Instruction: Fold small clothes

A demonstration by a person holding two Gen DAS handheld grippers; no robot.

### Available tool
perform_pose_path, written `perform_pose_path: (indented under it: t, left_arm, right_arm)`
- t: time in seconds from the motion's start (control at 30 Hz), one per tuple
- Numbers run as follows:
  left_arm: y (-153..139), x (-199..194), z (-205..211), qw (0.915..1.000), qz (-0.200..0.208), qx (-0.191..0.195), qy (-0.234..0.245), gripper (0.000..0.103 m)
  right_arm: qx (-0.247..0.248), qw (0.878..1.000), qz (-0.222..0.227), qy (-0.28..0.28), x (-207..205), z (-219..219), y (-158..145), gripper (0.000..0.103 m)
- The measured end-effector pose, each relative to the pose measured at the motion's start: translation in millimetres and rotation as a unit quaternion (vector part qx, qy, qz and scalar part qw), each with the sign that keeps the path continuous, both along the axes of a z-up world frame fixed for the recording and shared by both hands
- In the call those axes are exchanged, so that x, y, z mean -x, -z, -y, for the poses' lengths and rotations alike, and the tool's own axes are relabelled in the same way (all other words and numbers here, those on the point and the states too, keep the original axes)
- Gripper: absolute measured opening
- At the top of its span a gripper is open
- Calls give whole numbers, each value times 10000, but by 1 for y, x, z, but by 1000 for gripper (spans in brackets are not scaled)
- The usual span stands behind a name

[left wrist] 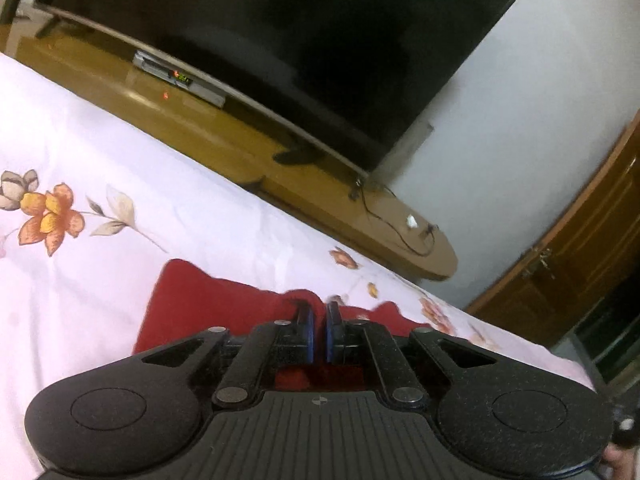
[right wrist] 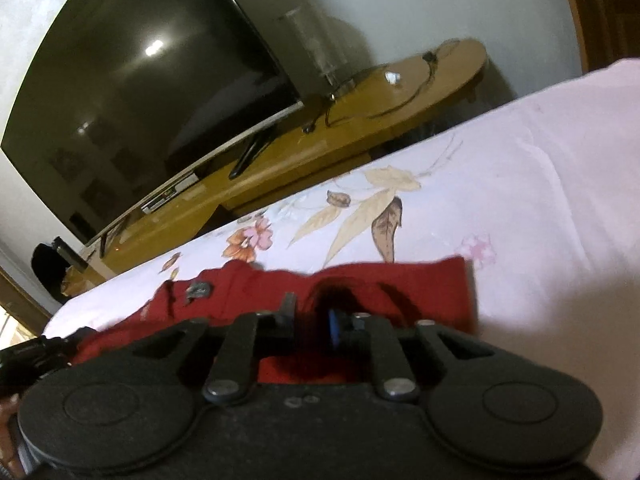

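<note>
Lying under both fingers (left wrist: 305,314), red garment (left wrist: 208,304)

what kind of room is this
Most likely a bedroom at home: a bed covered by a floral sheet, a large television on a low wooden stand, and a wooden door. A red garment lies on the sheet.

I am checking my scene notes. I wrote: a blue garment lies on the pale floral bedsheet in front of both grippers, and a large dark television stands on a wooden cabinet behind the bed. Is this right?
Not quite. The garment is red, not blue; both wrist views show it. It lies on the pale floral bedsheet, and the large dark television stands on the wooden cabinet behind the bed.
</note>
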State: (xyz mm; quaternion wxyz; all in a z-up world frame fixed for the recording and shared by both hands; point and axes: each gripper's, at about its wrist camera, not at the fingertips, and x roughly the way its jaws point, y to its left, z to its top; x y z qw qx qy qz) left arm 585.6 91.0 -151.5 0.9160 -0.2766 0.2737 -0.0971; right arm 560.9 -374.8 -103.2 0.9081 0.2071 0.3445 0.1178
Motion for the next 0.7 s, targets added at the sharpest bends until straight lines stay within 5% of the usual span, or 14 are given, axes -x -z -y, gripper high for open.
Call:
perform_pose_path:
  t: [0.03,0.07,0.2,0.27,0.33,0.43,0.57,0.7]
  left_arm:
    - [4,2,-1,9999,93,5,-105,53]
    - [6,5,-3,9995,222,32,-222,73]
    - [-2,8,-13,9977,544,70,-401,74]
    - [-2,6,-17,9982,473,18,-378,74]
    - [-1,2,-17,9991,250,-102,-327,74]
    - [-1,-2,-9,9988,74,-466,-95,73]
    - [-1,-8,11,9928,-206,-1136,306,33]
    - [-1,-8,10,9927,-225,-1137,332,19]
  right_arm:
    - [-49,10000,63,-2,0,0,3,23]
    - [-147,9998,123,7,2,3,4,29]
    - [-293,9988,365,169,6,8,3,38]
    - [-265,9977,510,350,9,11,-2,52]
    - [-32,9979,504,415,8,10,-3,54]
    - [446,9967,554,398,10,3,-6,54]
    - [1112,9923,468,276,4,-9,-5,54]
    - [1114,9902,841,42,7,-14,-13,54]
